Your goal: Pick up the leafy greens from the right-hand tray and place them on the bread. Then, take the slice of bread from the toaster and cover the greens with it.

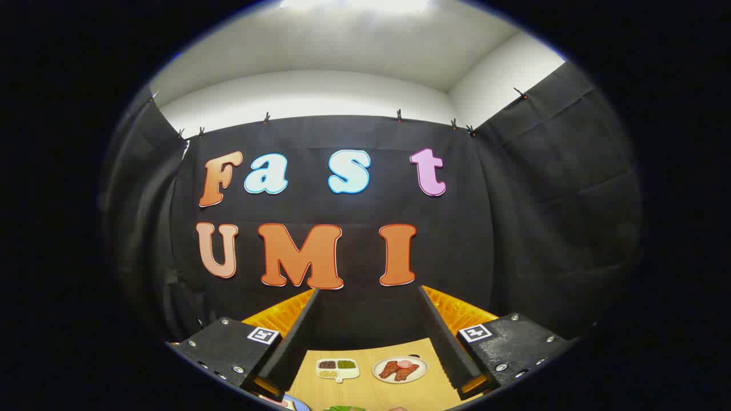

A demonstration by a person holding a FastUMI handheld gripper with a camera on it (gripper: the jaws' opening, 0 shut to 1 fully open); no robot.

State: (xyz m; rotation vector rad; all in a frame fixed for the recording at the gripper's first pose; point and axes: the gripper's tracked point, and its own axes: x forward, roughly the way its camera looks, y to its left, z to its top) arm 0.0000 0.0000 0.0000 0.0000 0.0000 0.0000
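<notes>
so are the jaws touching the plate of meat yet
Apart. The gripper view shows the gripper open and raised, its jaws spread wide, with the plate of meat lying on the wooden table between them, untouched.

A thin sliver of the leafy greens (343,408) peeks up from the very bottom of the gripper view: a low, flat green mound with a ruffled upper edge. It lies on the wooden surface (371,391), in the gap between the two fingers of the claw (369,297), which stand spread wide apart, holding nothing. The rest of the greens is cut off, so how they lie and what they rest on cannot be told.
</notes>
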